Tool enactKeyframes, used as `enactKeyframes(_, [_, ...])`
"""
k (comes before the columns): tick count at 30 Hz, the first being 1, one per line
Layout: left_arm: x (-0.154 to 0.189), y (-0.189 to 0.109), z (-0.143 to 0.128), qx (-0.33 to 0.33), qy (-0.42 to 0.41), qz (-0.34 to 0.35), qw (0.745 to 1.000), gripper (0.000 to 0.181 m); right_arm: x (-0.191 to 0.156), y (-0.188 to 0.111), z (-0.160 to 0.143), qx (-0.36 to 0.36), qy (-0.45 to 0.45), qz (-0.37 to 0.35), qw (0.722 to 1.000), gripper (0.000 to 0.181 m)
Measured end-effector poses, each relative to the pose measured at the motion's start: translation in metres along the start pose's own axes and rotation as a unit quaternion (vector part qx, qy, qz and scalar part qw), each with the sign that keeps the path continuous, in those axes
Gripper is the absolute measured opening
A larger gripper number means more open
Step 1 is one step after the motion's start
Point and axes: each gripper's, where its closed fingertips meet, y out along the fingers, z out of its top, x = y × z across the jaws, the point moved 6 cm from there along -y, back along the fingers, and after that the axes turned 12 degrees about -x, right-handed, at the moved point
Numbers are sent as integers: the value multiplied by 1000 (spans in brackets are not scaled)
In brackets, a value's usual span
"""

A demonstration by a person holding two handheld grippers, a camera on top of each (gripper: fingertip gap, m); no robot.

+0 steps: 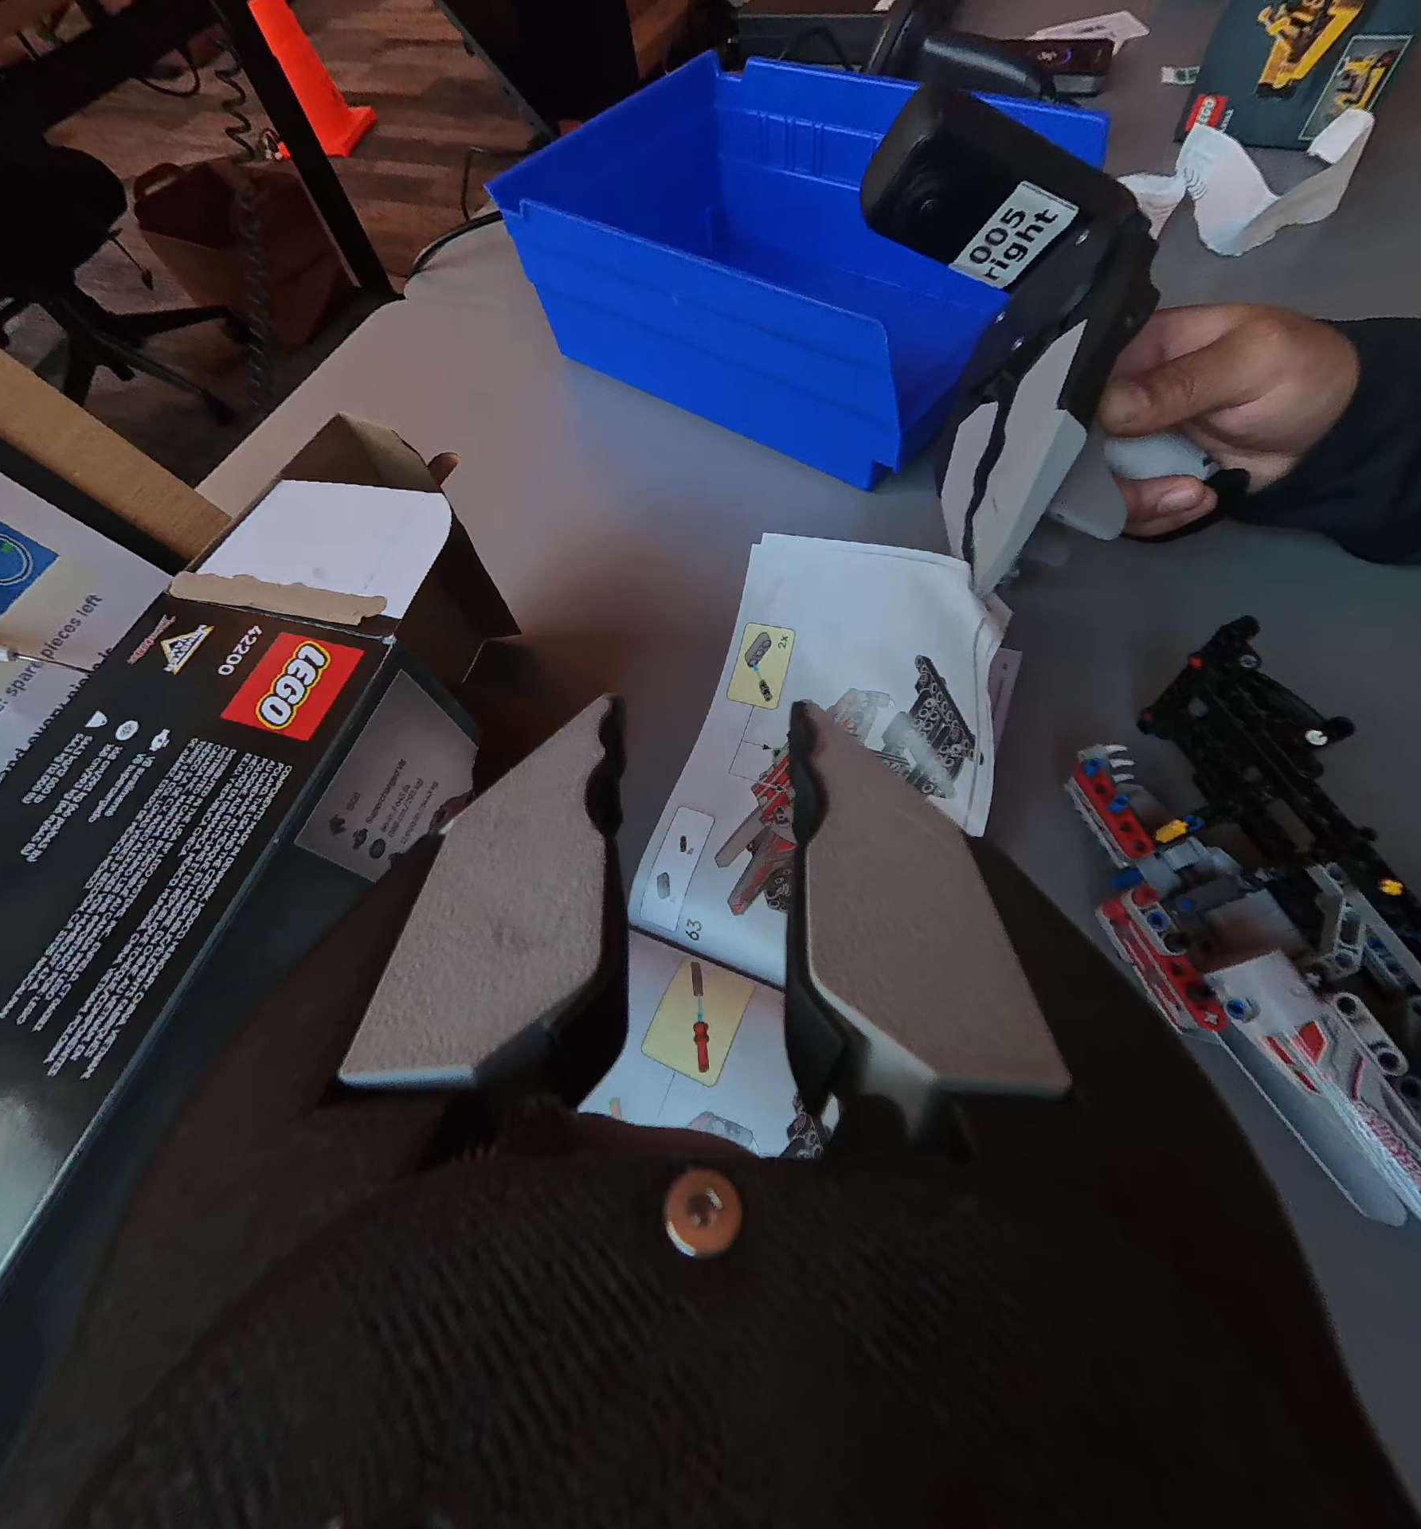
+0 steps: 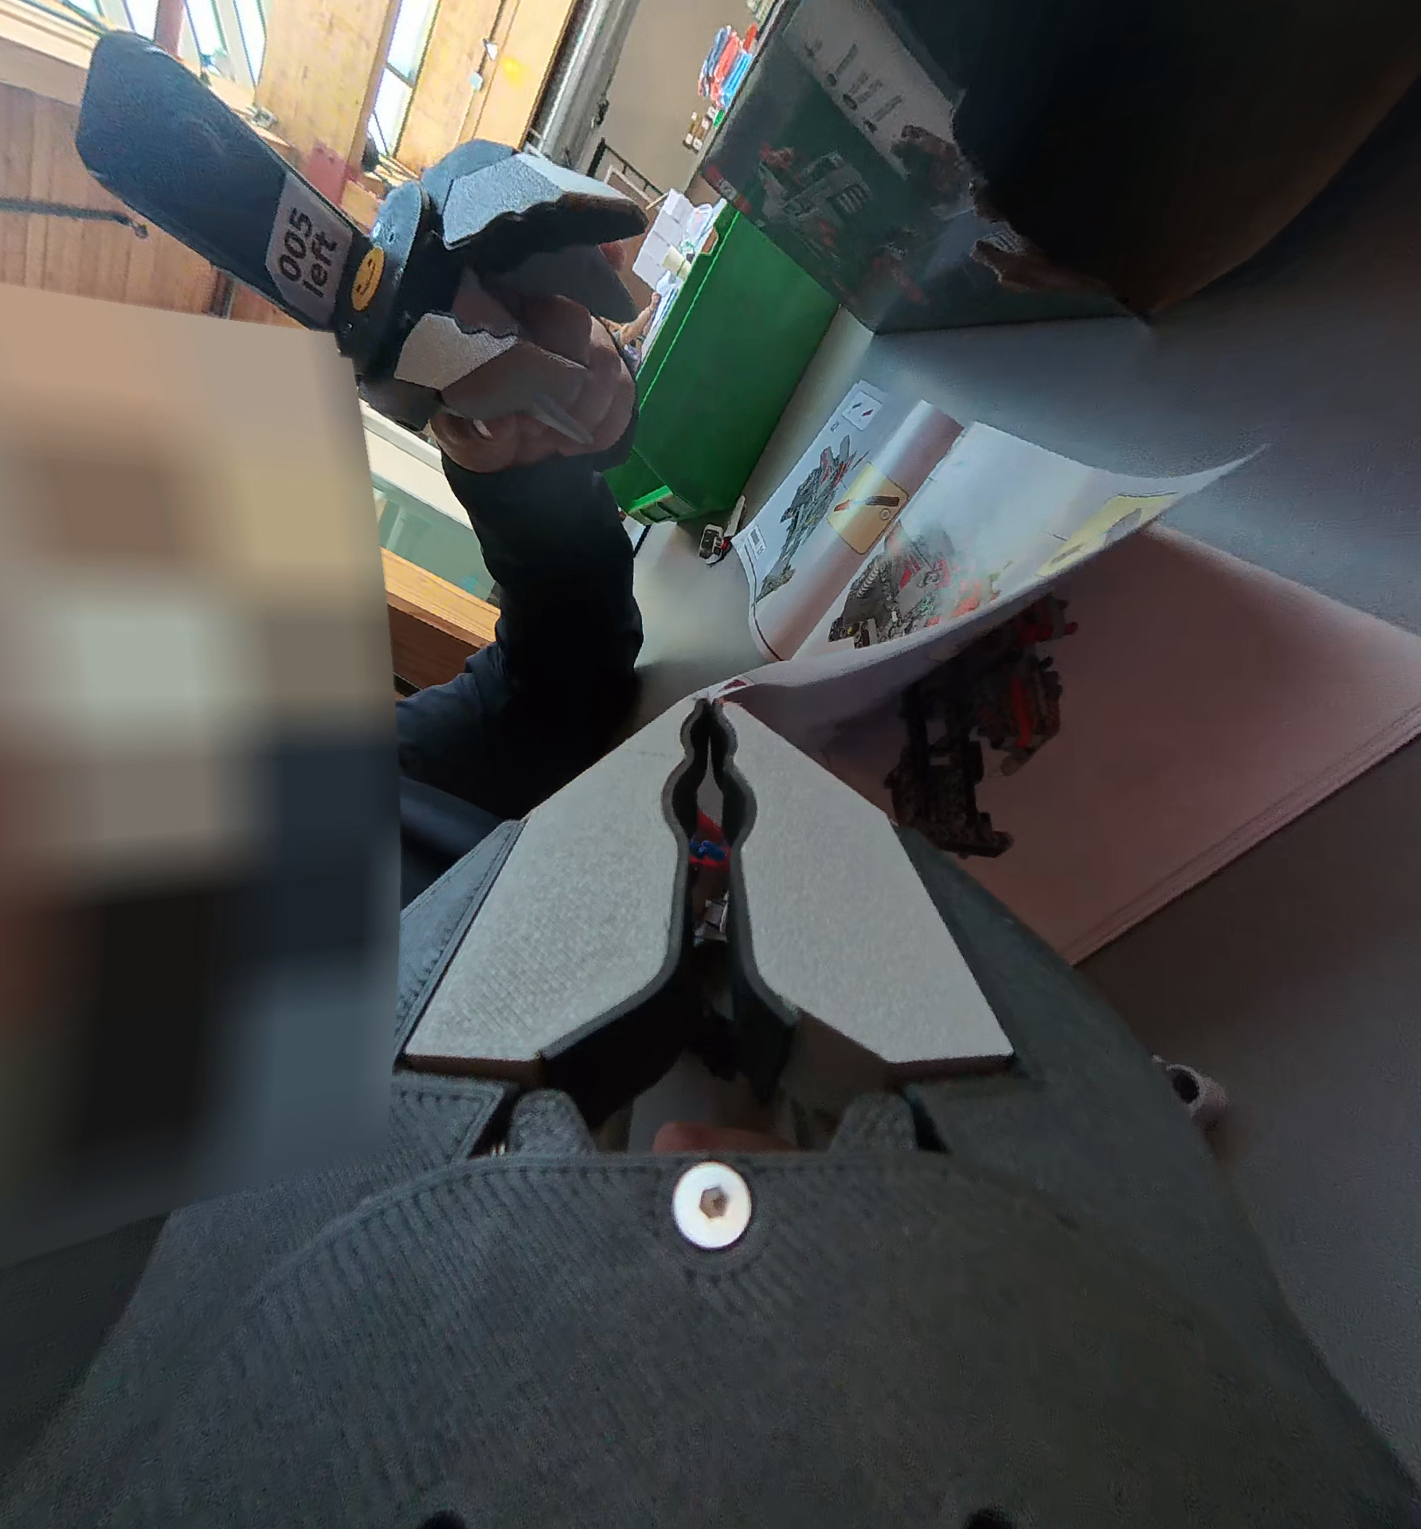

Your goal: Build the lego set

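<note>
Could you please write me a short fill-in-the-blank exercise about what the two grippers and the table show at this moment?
1. The right gripper is pinching a page of the instruction ____.
2. The left gripper hovers with its jaws ____.
3. The storage bin behind the instruction booklet is coloured ____.
4. The half-built model lies on the grey ____.

Missing words: booklet; open; blue; table

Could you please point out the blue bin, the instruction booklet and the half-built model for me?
blue bin [image 1: 691, 273], left wrist view, on its near side wall.
instruction booklet [image 1: 864, 629], left wrist view, on the open upper page.
half-built model [image 1: 1237, 935], left wrist view, on its grey middle section.
</note>
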Motion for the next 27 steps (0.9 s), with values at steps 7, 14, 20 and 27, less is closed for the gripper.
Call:
enactKeyframes(7, [9,12,0,-14,4,-9,1000,38,-2,-3,1,8,-3,-3,1000,0])
enactKeyframes(14, [21,21,1,-24,13,-17,999,38,-4,0,1,6,-3,1,1000,0])
enactKeyframes(20, [25,22,1,-28,11,-15,999,38,-6,0,0,4,-7,-2,1000,0])
enactKeyframes(27, [41,11,-2,-29,8,-23,999,39,-6,0,0,6,-5,3,1000,0])
